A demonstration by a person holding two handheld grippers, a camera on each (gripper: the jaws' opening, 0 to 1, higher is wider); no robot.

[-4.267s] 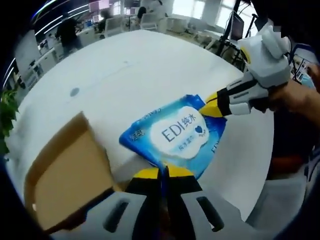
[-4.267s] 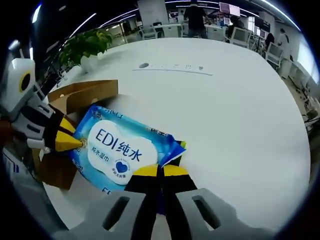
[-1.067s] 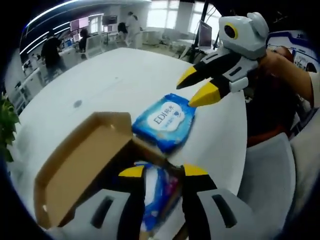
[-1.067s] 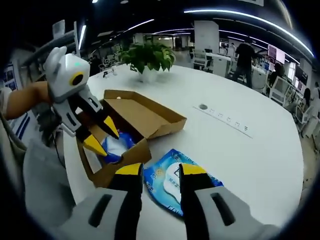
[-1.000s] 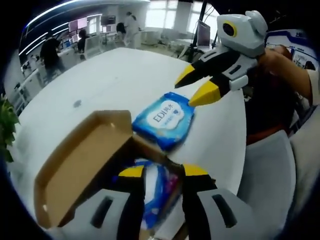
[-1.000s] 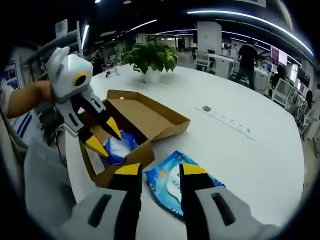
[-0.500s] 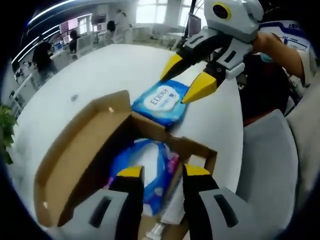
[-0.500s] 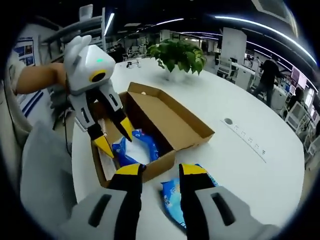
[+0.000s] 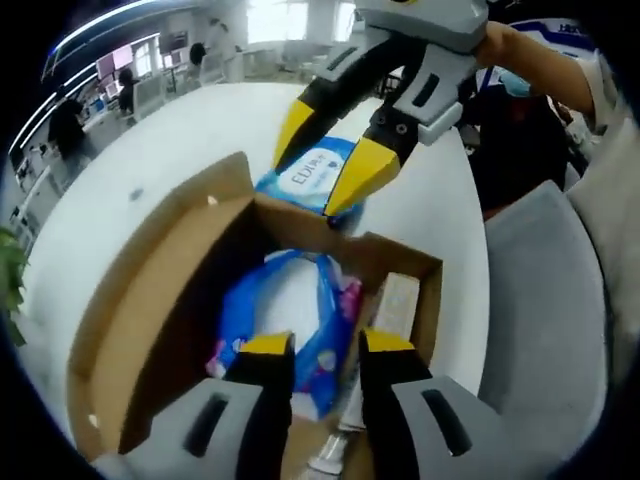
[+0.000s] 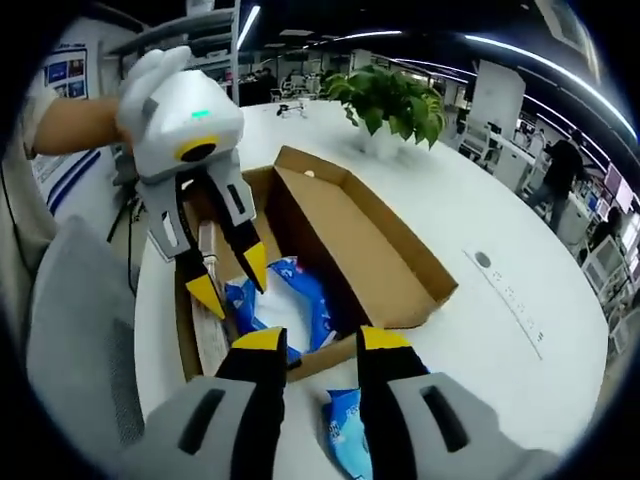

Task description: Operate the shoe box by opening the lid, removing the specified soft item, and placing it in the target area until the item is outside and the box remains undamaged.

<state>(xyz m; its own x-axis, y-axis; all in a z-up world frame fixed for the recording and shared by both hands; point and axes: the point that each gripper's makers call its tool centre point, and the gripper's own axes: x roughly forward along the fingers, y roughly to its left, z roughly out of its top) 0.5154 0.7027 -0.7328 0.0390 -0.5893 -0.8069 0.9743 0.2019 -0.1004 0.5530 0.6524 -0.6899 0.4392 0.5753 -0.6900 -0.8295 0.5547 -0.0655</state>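
The brown shoe box (image 9: 430, 290) stands open, its lid (image 9: 150, 300) folded back flat. A blue wipes pack (image 9: 285, 320) lies inside it beside a pale bar-shaped item (image 9: 395, 305). My left gripper (image 9: 325, 345) hangs open above that pack. My right gripper (image 9: 330, 155) comes in from the top, open, over the box's far wall. Beyond the wall a second blue pack marked EDI (image 9: 310, 175) rests on the white table. In the right gripper view my right gripper (image 10: 322, 342) is open at the box's (image 10: 330, 355) near wall, and the left gripper (image 10: 230, 280) hovers open over the inner pack (image 10: 285, 300).
The round white table (image 10: 500, 340) stretches beyond the lid (image 10: 370, 250). A potted plant (image 10: 390, 100) stands at its far side. A grey chair back (image 9: 550, 300) sits beside the box. People and desks fill the office behind.
Several seconds ago both grippers were shut on the EDI pack; now it lies on the table and both are open. Over the last second both moved in above the open box.
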